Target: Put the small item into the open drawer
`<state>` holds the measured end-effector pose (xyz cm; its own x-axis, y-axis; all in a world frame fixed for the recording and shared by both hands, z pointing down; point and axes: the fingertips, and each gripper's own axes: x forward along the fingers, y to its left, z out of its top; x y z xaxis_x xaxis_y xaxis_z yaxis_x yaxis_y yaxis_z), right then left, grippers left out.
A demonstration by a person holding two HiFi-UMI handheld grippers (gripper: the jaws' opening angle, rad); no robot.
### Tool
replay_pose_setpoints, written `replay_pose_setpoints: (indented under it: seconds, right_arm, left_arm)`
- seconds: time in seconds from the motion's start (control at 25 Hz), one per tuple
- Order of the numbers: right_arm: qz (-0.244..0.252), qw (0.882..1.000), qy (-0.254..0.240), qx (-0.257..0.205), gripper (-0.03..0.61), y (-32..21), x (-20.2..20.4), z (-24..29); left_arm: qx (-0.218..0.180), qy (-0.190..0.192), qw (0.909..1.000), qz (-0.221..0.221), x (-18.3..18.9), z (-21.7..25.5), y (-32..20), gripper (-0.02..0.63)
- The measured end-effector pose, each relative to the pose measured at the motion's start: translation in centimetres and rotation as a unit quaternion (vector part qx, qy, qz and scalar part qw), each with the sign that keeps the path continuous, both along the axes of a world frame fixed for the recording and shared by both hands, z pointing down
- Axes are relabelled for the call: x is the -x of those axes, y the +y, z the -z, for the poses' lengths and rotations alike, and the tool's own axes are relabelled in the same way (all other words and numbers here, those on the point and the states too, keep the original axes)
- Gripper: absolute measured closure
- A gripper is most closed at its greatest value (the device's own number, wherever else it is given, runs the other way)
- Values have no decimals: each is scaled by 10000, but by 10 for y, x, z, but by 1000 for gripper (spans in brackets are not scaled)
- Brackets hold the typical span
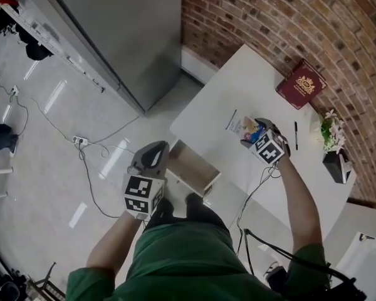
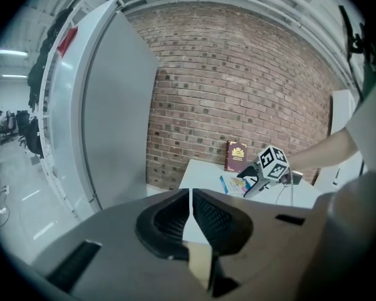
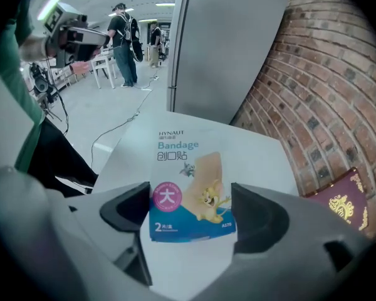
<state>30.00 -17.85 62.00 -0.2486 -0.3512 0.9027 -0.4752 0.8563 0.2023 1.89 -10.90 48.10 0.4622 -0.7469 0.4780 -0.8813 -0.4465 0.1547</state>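
The small item, a flat bandage packet printed with "Bandage" and a cartoon mouse, lies on the white surface near its front edge, seen in the head view as a pale card just ahead of the right gripper. In the right gripper view the right gripper has its fingers spread wide, one on each side of the packet's near end; whether they touch its edges cannot be told. The open drawer, with a light wooden inside, juts out from under the surface's front edge, well apart from the packet and to its left. The left gripper hangs just beside the drawer's left side, off the surface, and the left gripper view shows its fingers pressed together with nothing between them. Farther back on the surface a dark red book with a gold emblem lies close to the brick wall, a black pen lies right of the right gripper, and a small flowering plant in a dark pot stands beyond the pen. A grey cabinet stands left of the surface, and a power strip with cables lies on the floor.
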Motion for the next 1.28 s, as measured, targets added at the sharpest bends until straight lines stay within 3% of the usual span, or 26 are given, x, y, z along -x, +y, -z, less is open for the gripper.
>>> replay_pose_setpoints:
  seconds: [0.32, 0.8, 1.0, 1.28]
  right_arm:
    - [-661, 9952, -668, -258, 172, 50, 71, 21]
    - [-28, 9970, -421, -642, 172, 138, 186, 9]
    - [-109, 9960, -501, -731, 172, 157, 215, -7]
    - [-411, 9958, -302, -754, 172, 163, 224, -43]
  left_arm:
    - [-192, 78, 9998, 63, 44, -5, 11, 598]
    - [88, 45, 9999, -57, 86, -40, 48, 598]
    - [230, 18, 9997, -63, 98, -55, 60, 598]
    - [430, -38, 9991, -25, 111, -76, 71, 598]
